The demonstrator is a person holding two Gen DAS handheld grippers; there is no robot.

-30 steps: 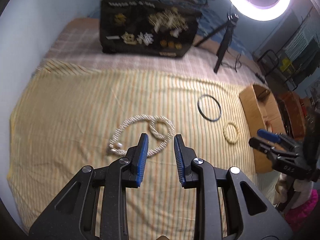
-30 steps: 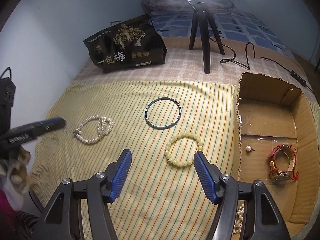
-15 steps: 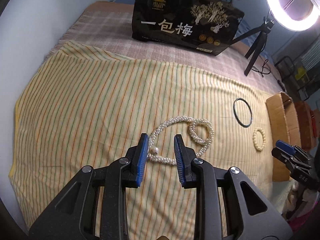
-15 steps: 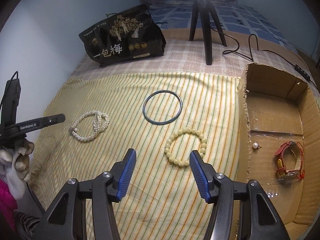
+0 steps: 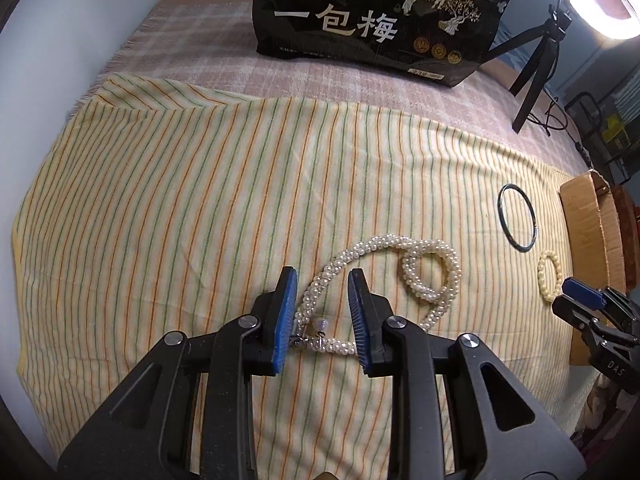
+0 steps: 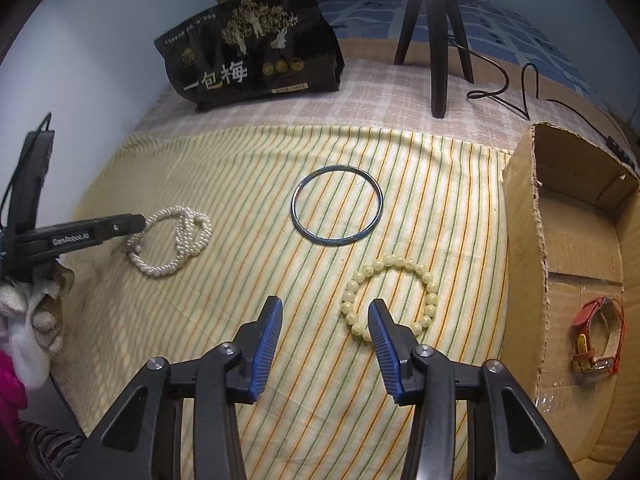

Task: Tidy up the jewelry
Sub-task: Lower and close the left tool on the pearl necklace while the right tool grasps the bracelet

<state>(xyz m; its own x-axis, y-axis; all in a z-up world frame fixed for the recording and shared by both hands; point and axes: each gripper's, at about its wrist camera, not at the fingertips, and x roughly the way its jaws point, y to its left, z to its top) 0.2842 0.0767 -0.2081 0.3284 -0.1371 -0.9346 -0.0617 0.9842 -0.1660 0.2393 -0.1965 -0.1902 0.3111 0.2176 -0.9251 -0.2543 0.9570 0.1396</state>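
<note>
A white pearl necklace (image 5: 400, 268) lies coiled on the striped yellow cloth (image 5: 200, 200). My left gripper (image 5: 322, 280) is open, its jaws on either side of the necklace's clasp end, close above the cloth. The necklace also shows in the right wrist view (image 6: 176, 240), with the left gripper (image 6: 138, 222) at its left end. My right gripper (image 6: 324, 306) is open and empty; a cream bead bracelet (image 6: 390, 294) lies just ahead, its near edge beside the right finger. A dark bangle (image 6: 336, 210) lies further back. The cardboard box (image 6: 524, 240) holds a red watch (image 6: 598, 338).
A black printed bag (image 6: 248, 56) stands at the back of the bed. A black tripod (image 6: 436, 32) with a trailing cable stands behind the box, under a ring light (image 5: 600, 0). The bangle (image 5: 518, 216), bead bracelet (image 5: 548, 276) and box (image 5: 588, 232) sit right of the necklace.
My left gripper has moved forward and down to the necklace, so its clasp end now lies between the jaws. My right gripper has narrowed and moved closer to the bead bracelet.
</note>
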